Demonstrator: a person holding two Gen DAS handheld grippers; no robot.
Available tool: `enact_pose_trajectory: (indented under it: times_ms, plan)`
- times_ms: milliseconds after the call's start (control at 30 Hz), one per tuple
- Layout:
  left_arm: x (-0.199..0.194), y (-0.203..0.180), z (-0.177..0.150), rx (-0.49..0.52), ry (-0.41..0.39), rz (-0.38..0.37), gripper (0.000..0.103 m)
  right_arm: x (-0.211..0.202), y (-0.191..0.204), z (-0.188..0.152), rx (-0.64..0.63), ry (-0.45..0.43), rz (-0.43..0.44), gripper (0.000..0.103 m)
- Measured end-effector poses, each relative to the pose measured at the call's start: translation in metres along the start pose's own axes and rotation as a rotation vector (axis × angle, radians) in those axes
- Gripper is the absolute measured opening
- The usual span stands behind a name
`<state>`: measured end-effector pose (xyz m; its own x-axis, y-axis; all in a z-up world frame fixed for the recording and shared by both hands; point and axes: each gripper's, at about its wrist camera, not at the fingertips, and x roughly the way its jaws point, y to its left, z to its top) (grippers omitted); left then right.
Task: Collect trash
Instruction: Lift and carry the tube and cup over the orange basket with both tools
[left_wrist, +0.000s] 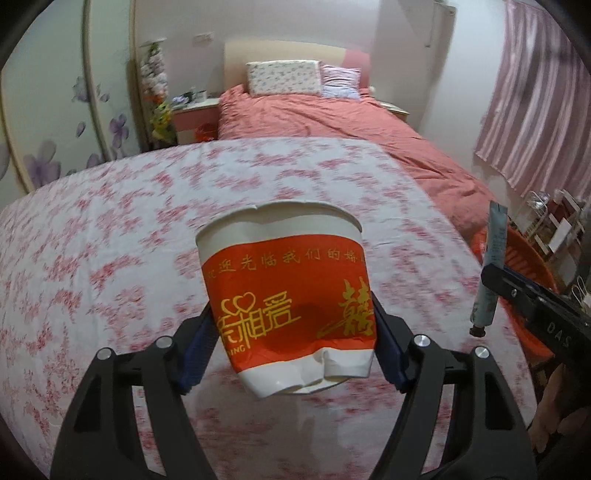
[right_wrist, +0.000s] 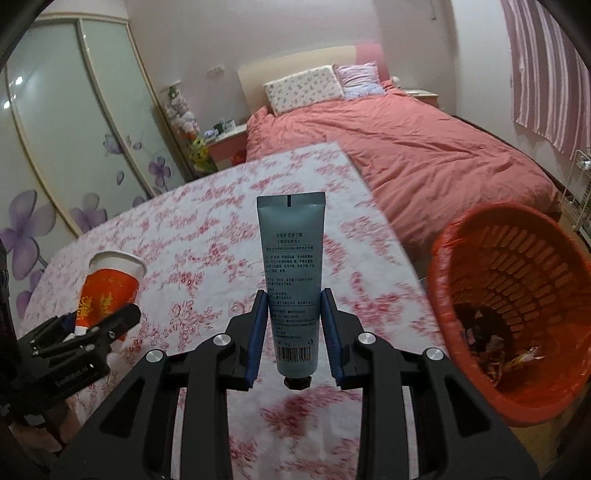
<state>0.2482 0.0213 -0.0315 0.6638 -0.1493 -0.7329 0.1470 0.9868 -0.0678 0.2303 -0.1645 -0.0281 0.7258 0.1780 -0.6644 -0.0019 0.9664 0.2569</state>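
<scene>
Blue pads of our right gripper (right_wrist: 293, 332) pinch a teal tube (right_wrist: 291, 273); our left gripper (left_wrist: 291, 347) squeezes a dented paper cup (left_wrist: 284, 291). Beyond, right of both claws, the orange basket (right_wrist: 461, 240) already holds scraps; both drops remain.
</scene>
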Motion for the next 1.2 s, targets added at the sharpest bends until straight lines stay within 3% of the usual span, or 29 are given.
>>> enact_pose_trajectory:
  times_ms: [200, 500, 600, 733, 800, 833, 933, 1200]
  plan:
    - [0.003, -0.017, -0.002, 0.017, 0.010, -0.014, 0.072, 0.019, -0.007, -0.003, 0.006, 0.065, -0.023, 0.030]
    - [0.000, 0.003, -0.005, -0.016, 0.012, 0.016, 0.072, 0.050, 0.001, -0.018, -0.017, 0.136, -0.024, 0.031]
    - [0.001, 0.009, -0.006, -0.030, 0.017, 0.017, 0.072, 0.044, 0.000, -0.023, -0.007, 0.130, -0.016, 0.040]
    - [-0.001, 0.009, -0.008, -0.033, 0.019, 0.011, 0.072, 0.037, 0.001, -0.030, -0.016, 0.135, -0.018, 0.042]
    - [-0.002, 0.008, -0.008, -0.029, 0.018, 0.009, 0.072, 0.034, 0.004, -0.035, -0.039, 0.126, -0.034, 0.041]
    - [-0.003, 0.007, -0.008, -0.028, 0.018, 0.008, 0.072, 0.034, 0.006, -0.037, -0.050, 0.120, -0.052, 0.027]
    - [-0.006, 0.005, -0.007, -0.025, 0.012, 0.005, 0.072, 0.029, 0.002, -0.037, -0.039, 0.108, -0.053, 0.026]
    - [-0.021, -0.010, 0.001, -0.001, -0.023, -0.016, 0.072, -0.019, -0.003, -0.012, -0.018, -0.043, -0.025, 0.026]
